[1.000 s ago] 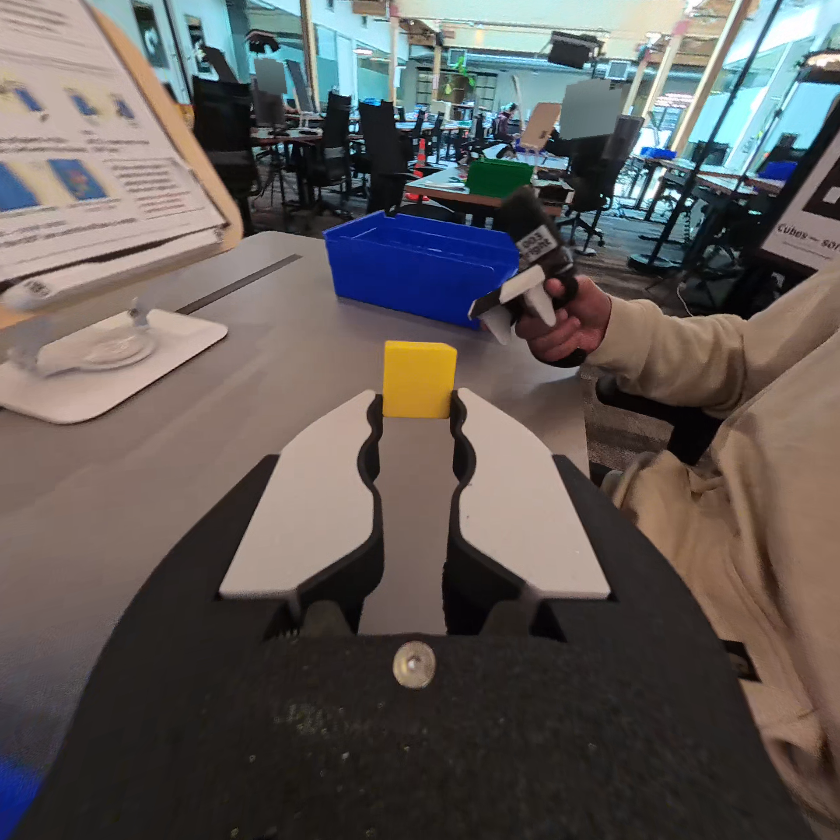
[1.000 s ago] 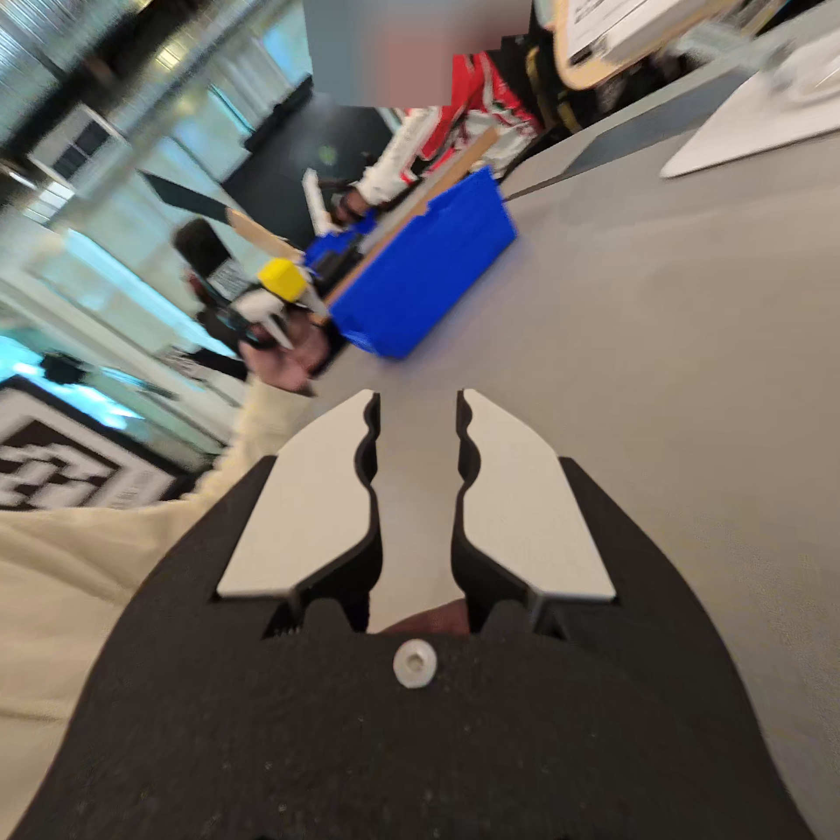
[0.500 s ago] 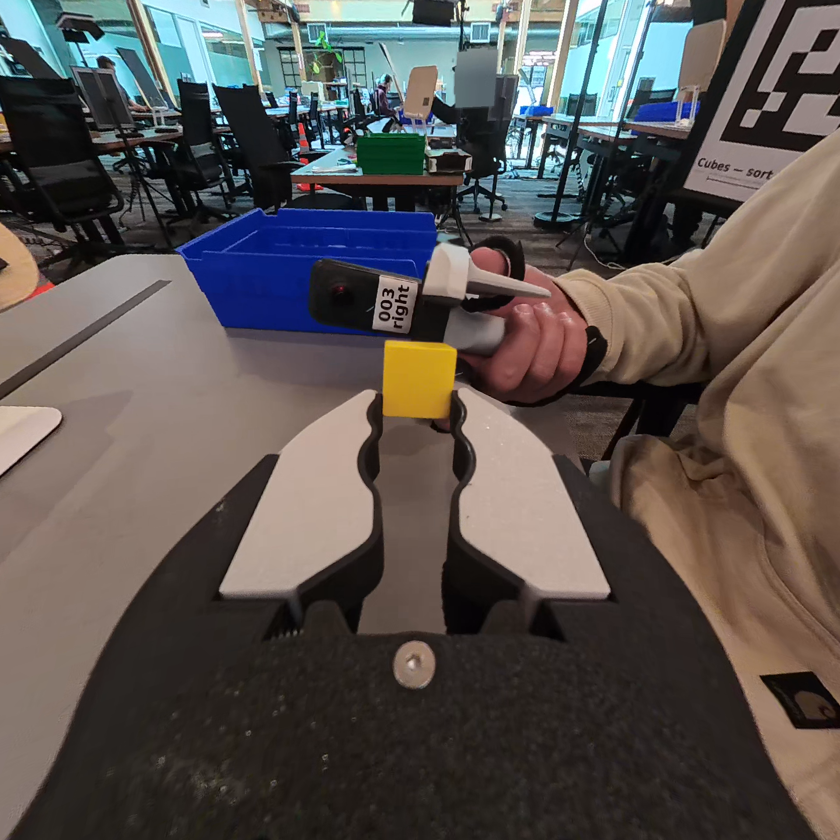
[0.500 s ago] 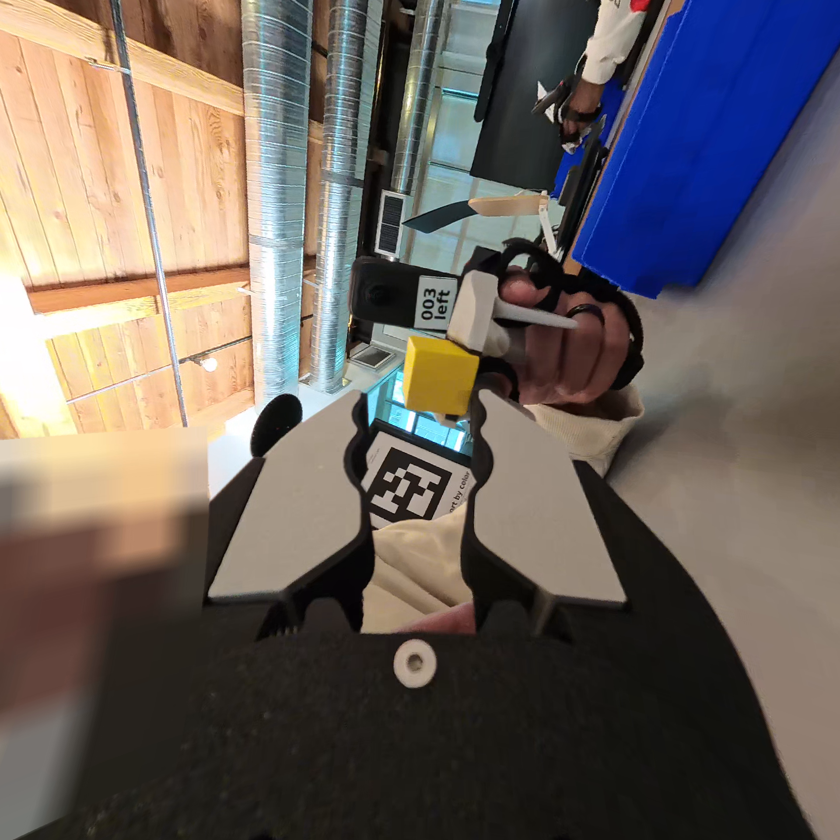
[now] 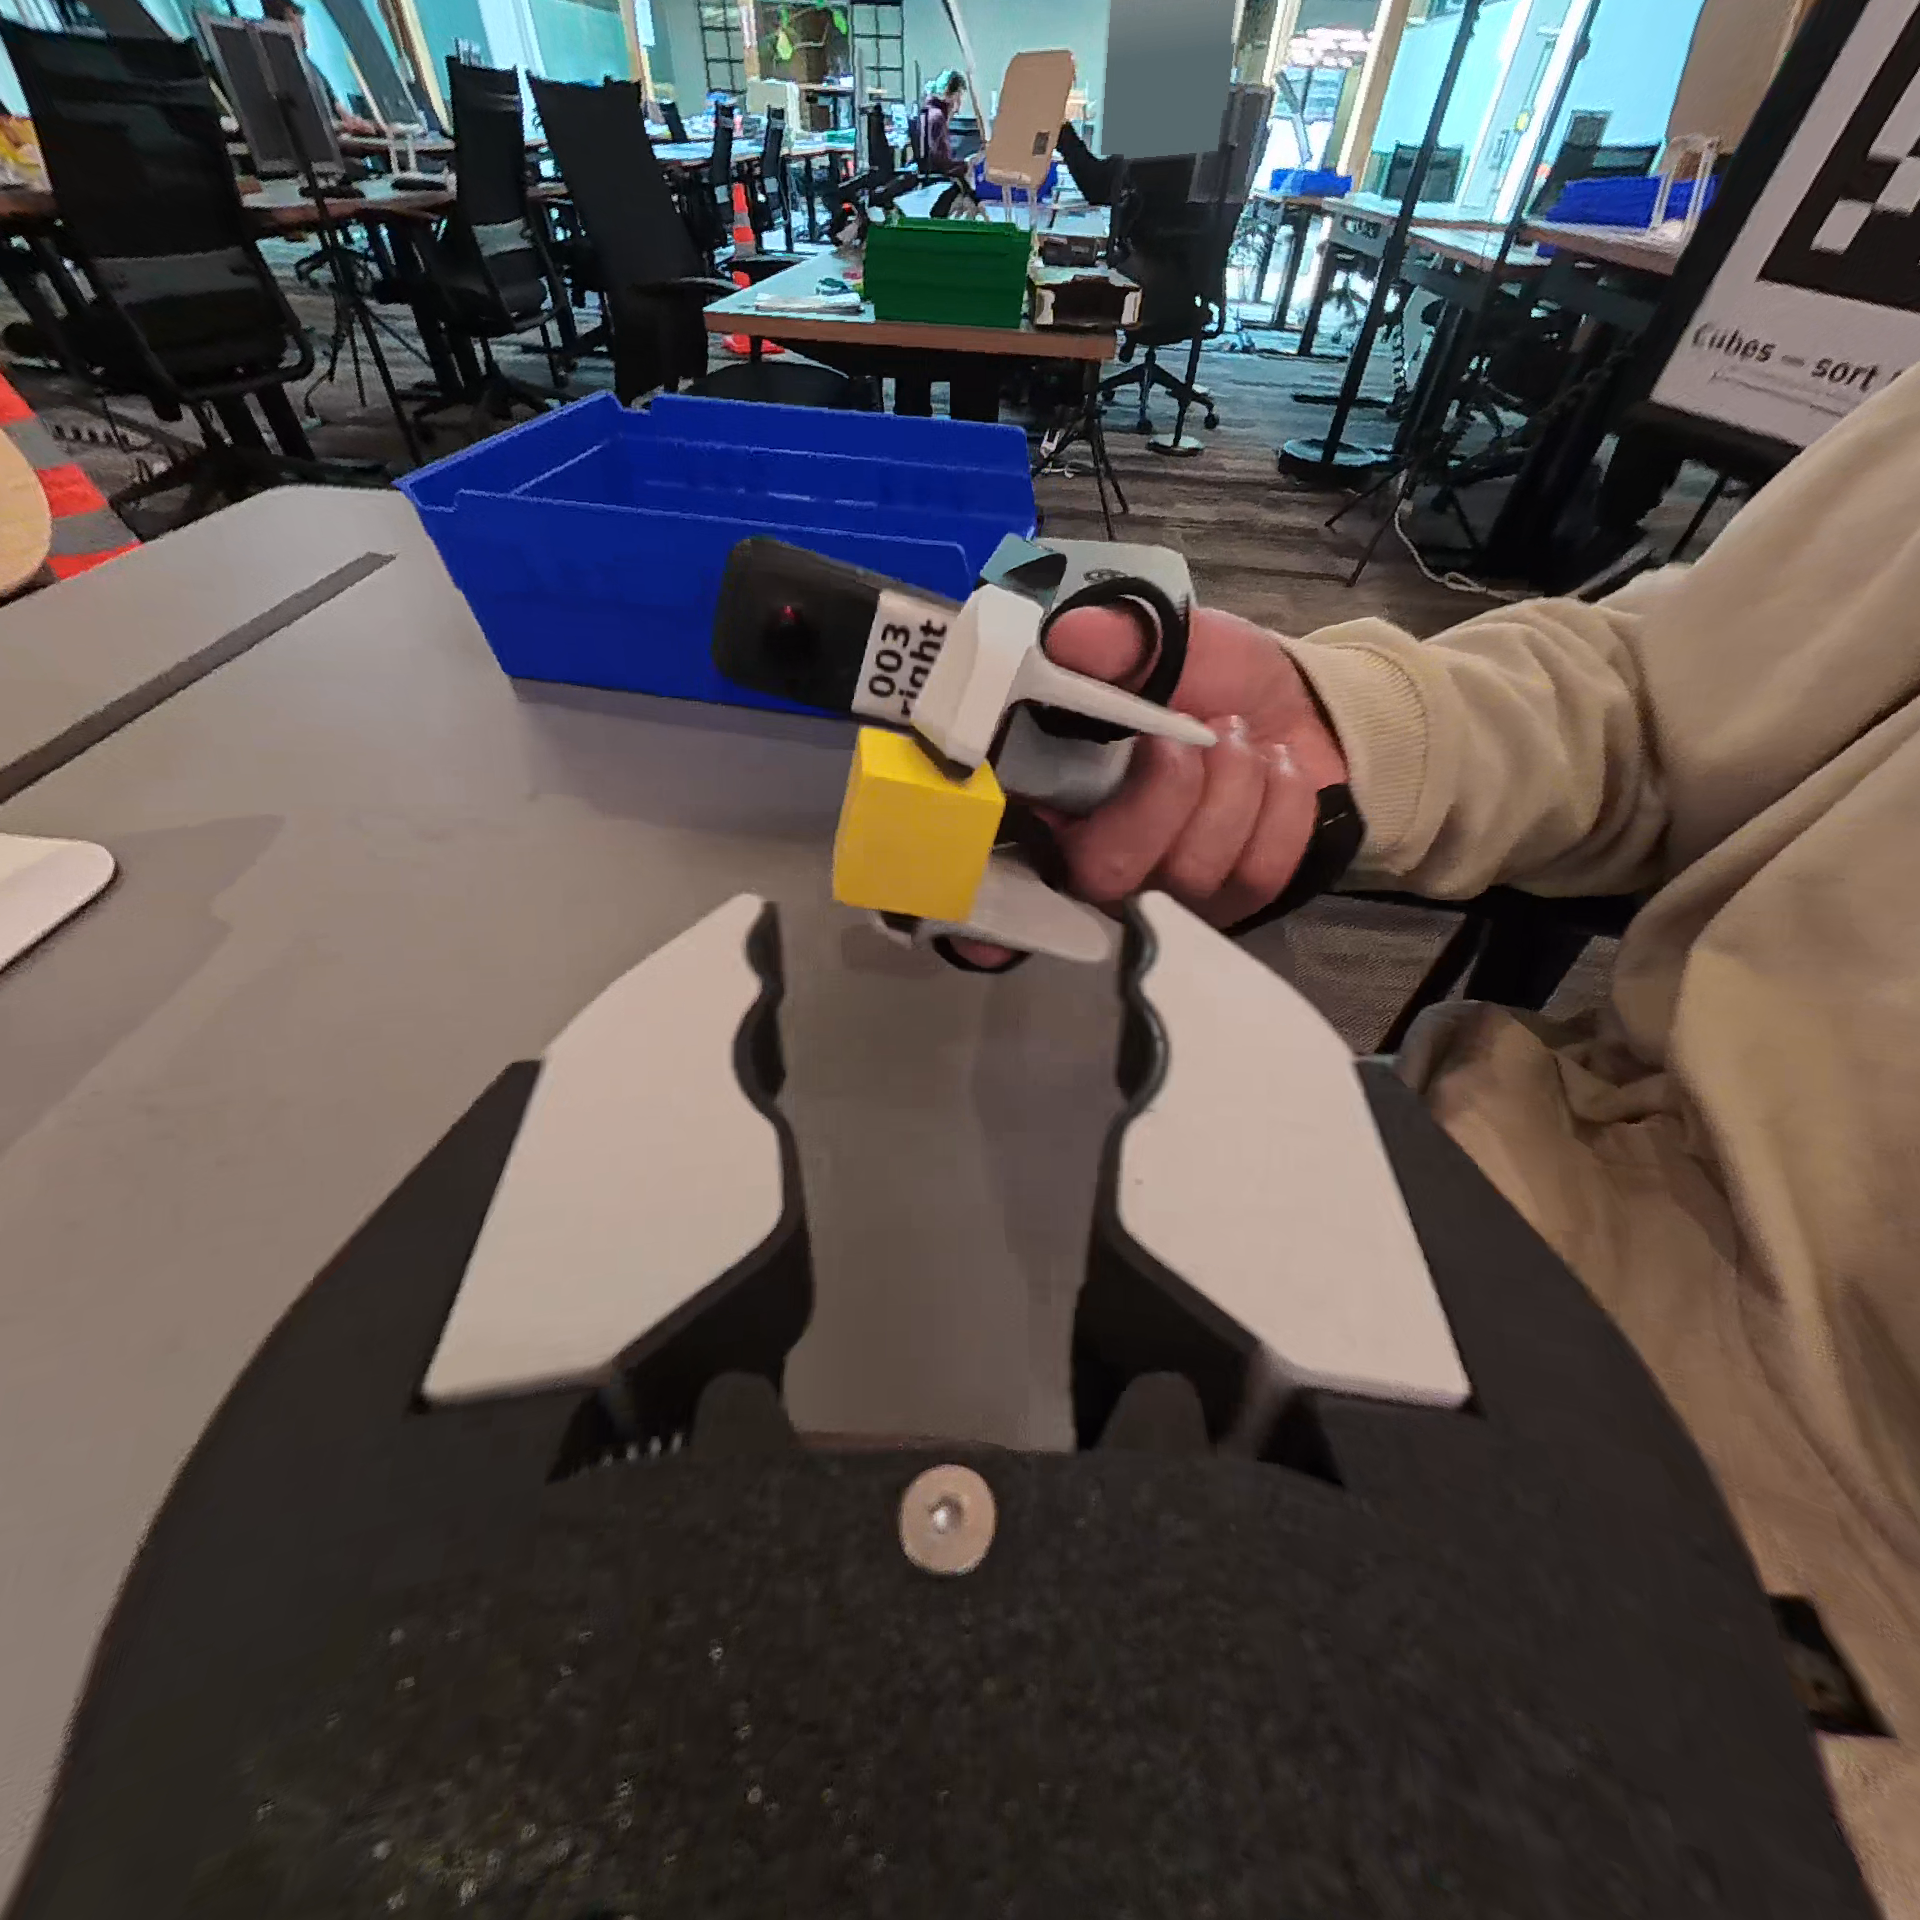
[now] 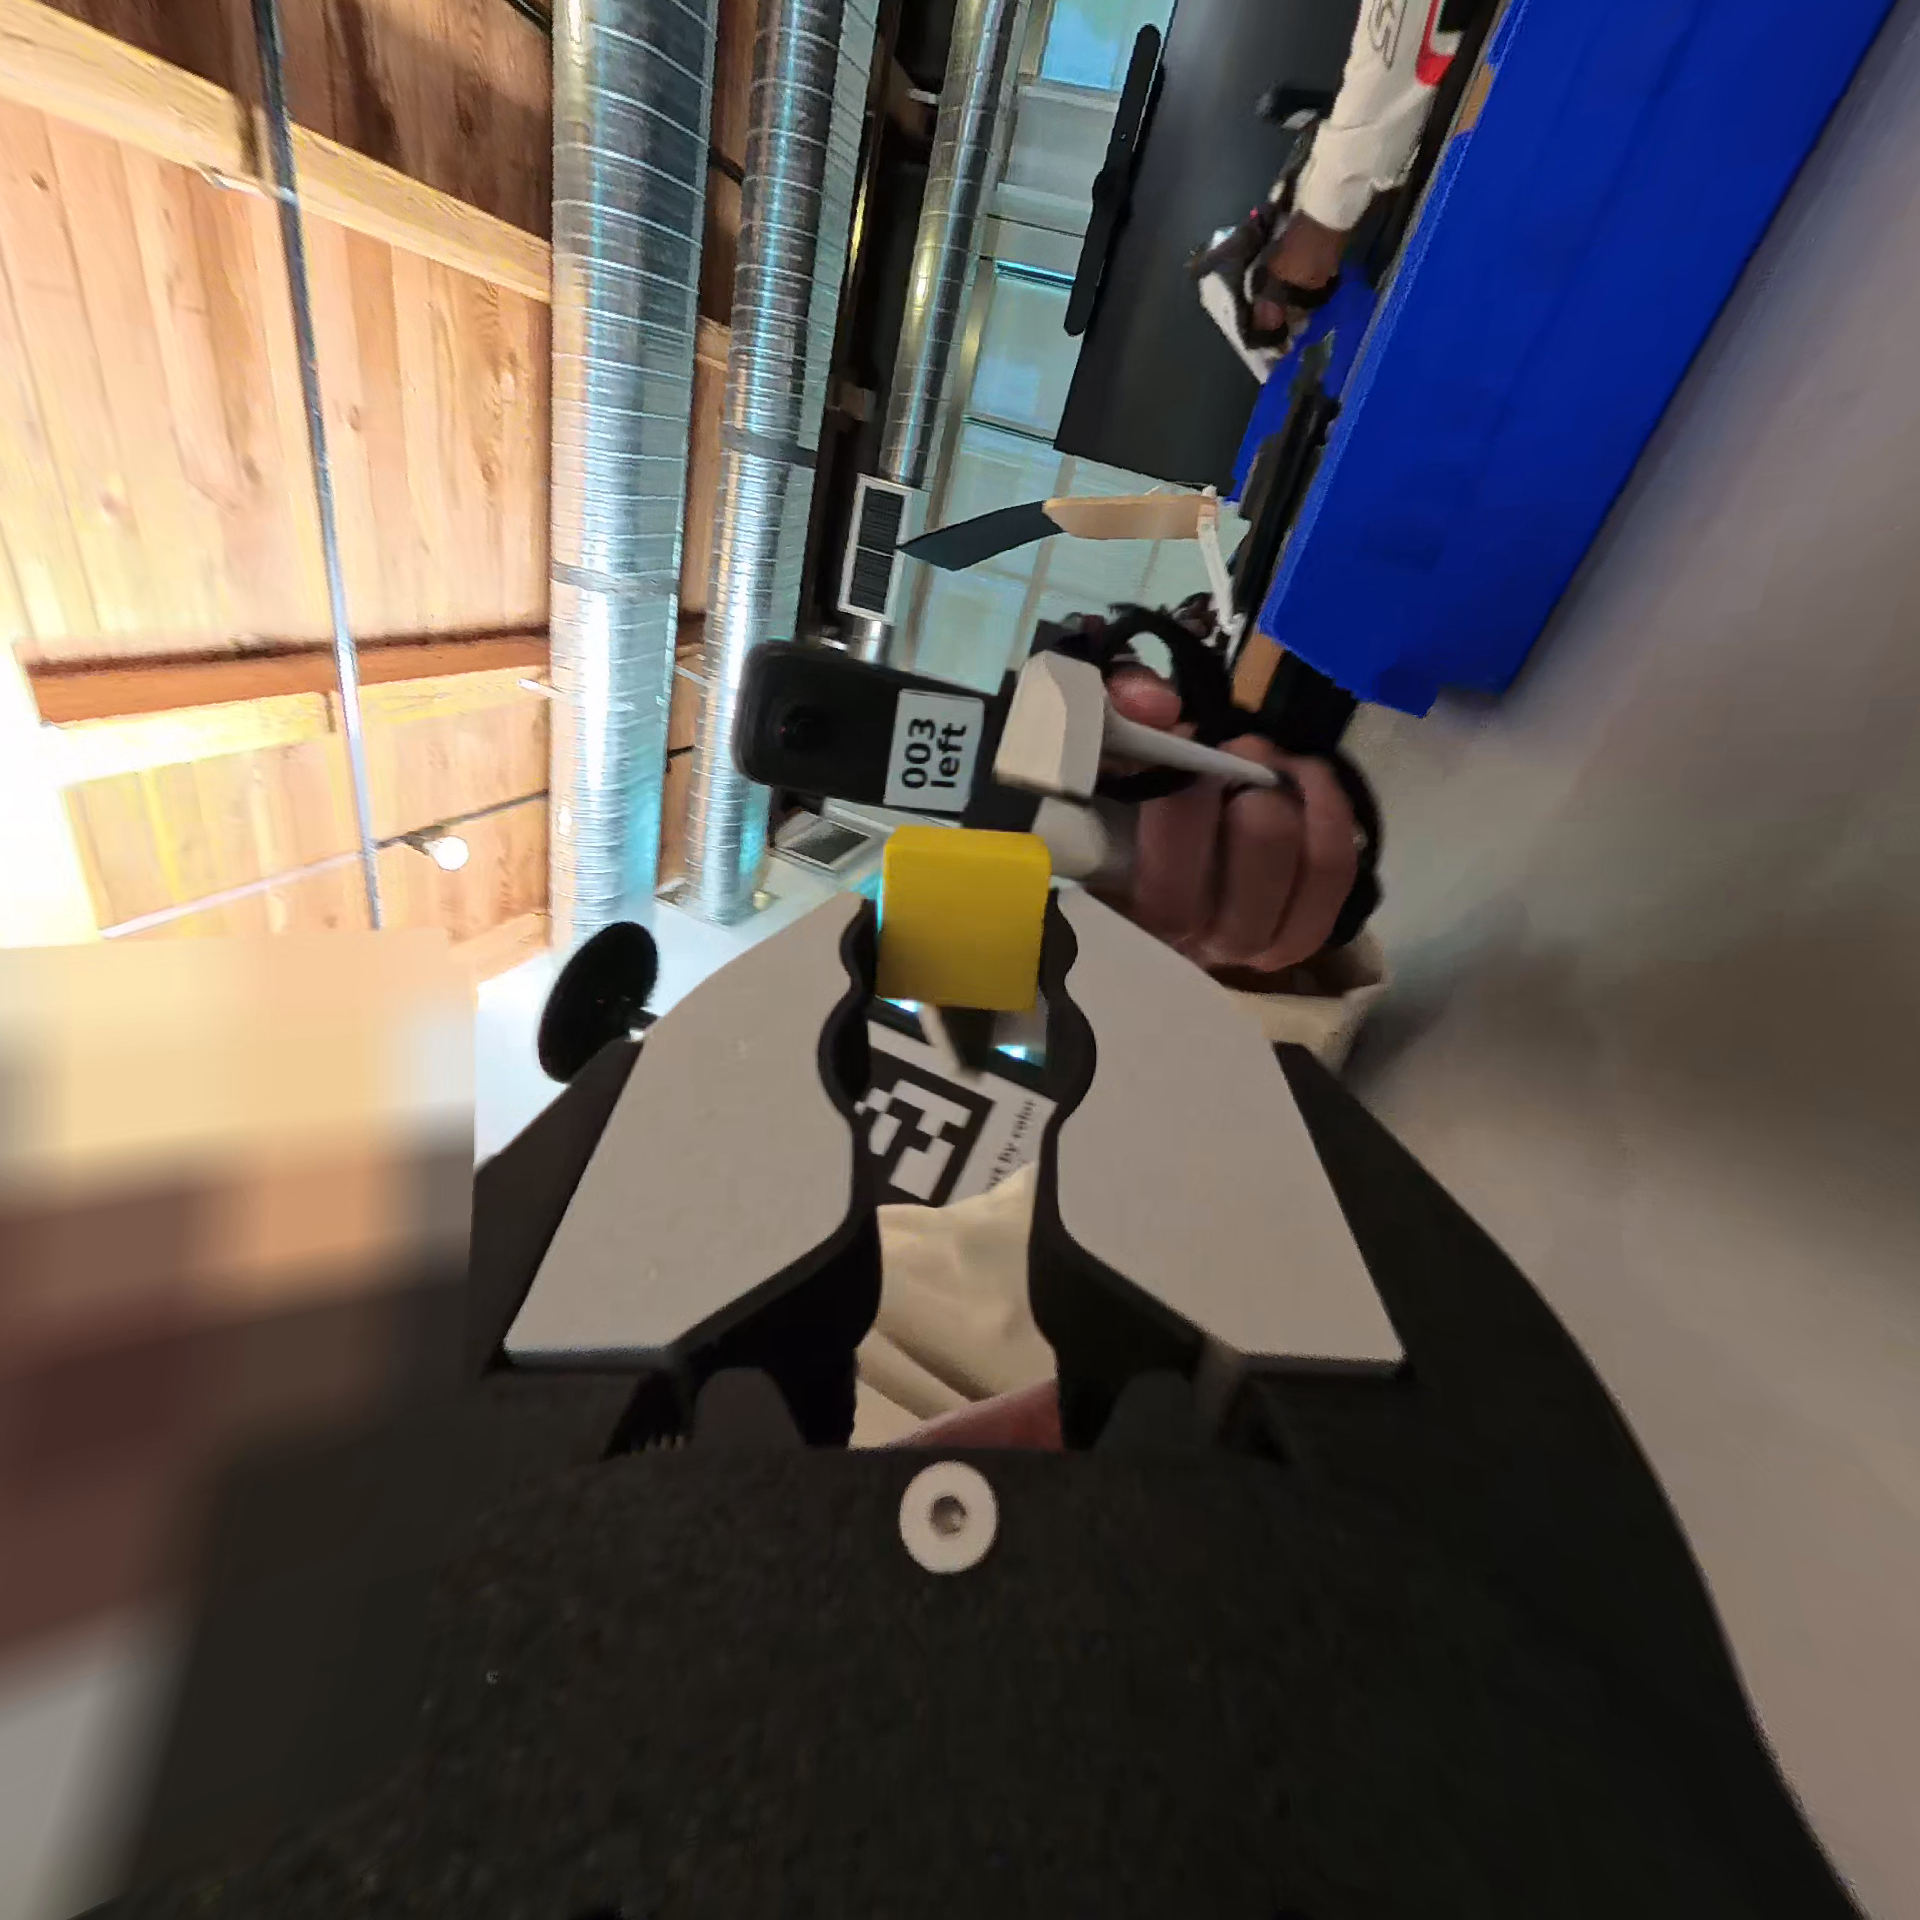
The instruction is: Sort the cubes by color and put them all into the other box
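- The right gripper is pinching the yellow cube above the grey table.
- The left gripper is standing spread, seemingly clear of the cube.
- The blue box is sitting behind.

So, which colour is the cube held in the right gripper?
Yellow; the cube shows best in the right wrist view.

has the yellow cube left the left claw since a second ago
Yes. The yellow cube now sits in the right claw, ahead and right of the open left claw, nearer the blue box.
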Available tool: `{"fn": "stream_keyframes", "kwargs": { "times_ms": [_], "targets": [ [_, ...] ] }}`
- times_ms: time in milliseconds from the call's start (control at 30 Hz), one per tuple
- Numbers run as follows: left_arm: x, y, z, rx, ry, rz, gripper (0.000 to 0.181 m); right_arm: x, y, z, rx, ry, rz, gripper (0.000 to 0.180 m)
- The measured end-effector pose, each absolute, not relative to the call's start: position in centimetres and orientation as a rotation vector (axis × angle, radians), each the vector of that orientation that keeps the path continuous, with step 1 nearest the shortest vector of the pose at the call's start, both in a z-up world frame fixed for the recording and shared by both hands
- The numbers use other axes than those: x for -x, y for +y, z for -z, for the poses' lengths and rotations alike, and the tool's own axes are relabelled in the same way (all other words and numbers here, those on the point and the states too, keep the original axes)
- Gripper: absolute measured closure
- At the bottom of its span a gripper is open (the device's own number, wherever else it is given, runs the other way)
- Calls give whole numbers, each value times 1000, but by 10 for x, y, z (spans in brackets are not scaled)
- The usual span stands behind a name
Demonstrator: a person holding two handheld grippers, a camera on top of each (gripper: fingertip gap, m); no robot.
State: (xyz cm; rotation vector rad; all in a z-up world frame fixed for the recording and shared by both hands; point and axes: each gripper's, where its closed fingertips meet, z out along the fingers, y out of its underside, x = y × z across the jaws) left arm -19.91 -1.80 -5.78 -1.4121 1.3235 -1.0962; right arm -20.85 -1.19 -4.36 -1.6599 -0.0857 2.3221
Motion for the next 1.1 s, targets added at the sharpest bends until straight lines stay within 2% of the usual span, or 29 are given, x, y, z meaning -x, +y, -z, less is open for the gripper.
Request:
{"fn": "stream_keyframes", "kwargs": {
  "times_ms": [133,267,367,467,633,733,833,933,1000,1100],
  "targets": [
    [221,-16,52,1559,1072,1034,113,187,-14,57,1759,-230,-2018,150],
    [267,6,90,1834,714,692,118,153,-14,82,1856,-389,-1539,150],
    [276,-11,107,1877,664,680,119,129,-17,91,1878,-440,-1307,150],
    [274,-27,107,1861,698,687,119,100,-22,74,1859,-471,-1148,150],
    [270,-35,97,1815,755,652,118,-41,5,7,1878,-477,-413,150],
    [266,-38,99,1821,781,660,118,-114,30,32,2090,-673,-47,150],
    [261,-39,100,1822,803,666,118,-134,35,103,2382,-1021,-59,150],
    [259,-39,103,1829,825,658,118,-129,33,152,2530,-1235,-101,150],
    [258,-39,105,1833,832,658,118,-124,32,169,2582,-1316,-106,150],
    [257,-41,108,1842,847,665,116,-110,30,166,2592,-1299,-234,148]
  ]
}}
